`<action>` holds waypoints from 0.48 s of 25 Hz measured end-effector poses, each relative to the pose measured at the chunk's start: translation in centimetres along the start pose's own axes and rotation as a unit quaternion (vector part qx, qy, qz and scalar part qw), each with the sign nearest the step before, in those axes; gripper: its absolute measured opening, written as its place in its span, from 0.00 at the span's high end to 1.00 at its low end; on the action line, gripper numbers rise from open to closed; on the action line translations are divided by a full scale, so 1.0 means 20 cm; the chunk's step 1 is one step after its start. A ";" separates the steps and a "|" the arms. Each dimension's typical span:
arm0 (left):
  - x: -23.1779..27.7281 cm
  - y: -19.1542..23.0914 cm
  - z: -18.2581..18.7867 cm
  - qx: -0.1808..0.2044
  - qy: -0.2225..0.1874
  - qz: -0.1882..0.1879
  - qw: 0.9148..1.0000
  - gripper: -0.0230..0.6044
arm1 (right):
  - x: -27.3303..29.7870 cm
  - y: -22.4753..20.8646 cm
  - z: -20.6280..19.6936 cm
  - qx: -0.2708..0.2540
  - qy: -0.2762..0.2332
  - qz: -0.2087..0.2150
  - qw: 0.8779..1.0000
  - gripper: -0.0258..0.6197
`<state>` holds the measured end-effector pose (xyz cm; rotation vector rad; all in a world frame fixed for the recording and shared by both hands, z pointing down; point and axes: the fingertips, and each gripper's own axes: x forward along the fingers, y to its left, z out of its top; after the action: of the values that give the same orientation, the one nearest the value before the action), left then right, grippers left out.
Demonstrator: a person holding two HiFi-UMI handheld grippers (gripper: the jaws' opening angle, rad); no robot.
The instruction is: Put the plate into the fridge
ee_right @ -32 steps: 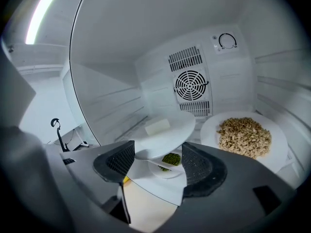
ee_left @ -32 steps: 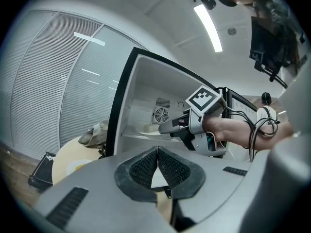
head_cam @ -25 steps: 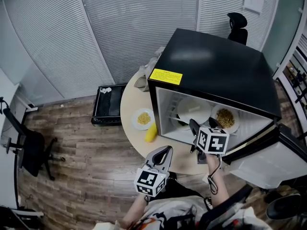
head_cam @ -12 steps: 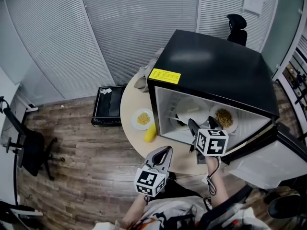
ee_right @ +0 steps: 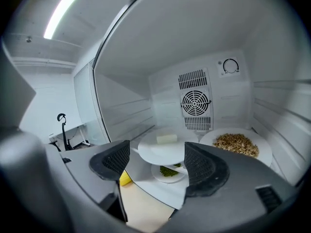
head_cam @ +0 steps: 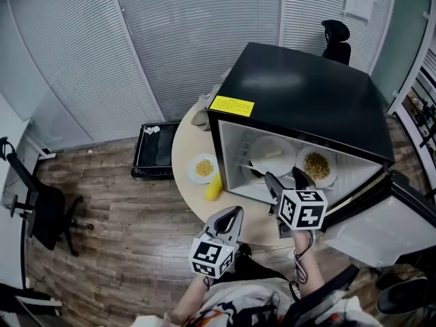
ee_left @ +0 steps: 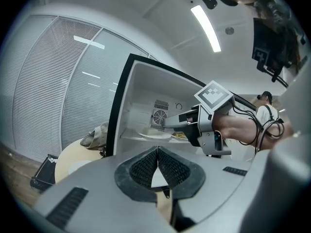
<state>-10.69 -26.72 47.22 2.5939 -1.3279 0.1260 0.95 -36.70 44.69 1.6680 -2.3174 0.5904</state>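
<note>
A black mini fridge (head_cam: 306, 87) stands on a round pale table (head_cam: 182, 148), its door swung wide toward 4 o'clock in the head view. Inside, on the glass shelf, a white plate with a pale block (ee_right: 167, 149) sits at the left and a plate of brown crumbly food (ee_right: 236, 144) sits just beside it at 3 o'clock, both near the fan grille on the back wall. Under the shelf lies a small dish of green food (ee_right: 169, 171). The right claw (head_cam: 284, 177) hovers at the mouth of the fridge with its two pads spread apart and nothing between them; through the gap the plate with the pale block shows, well clear of both pads. The left claw (head_cam: 234, 213) hangs lower, off the table edge at 6 o'clock, pads pressed together and empty. Outside the fridge, at 9 o'clock from its opening, a plate of yellow food (head_cam: 204, 169) rests on the table, with a yellow object (head_cam: 214, 188) just beside it at 5 o'clock; what that object is cannot be told
</note>
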 end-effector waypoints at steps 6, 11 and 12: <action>-0.01 -0.05 0.00 0.006 0.000 -0.007 1.000 0.94 | -0.07 0.06 -0.01 0.032 -0.012 0.025 0.999 0.40; -0.03 -0.11 0.00 0.013 0.002 -0.015 1.000 0.94 | -0.15 0.09 -0.05 0.050 -0.021 0.029 0.998 0.51; -0.04 -0.12 0.00 0.014 0.002 -0.016 1.000 0.94 | -0.17 0.09 -0.05 0.052 -0.026 0.026 0.998 0.62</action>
<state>-9.19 -24.75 46.74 2.6351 -1.2910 0.1464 0.32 -32.82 43.93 1.6908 -2.4113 0.6985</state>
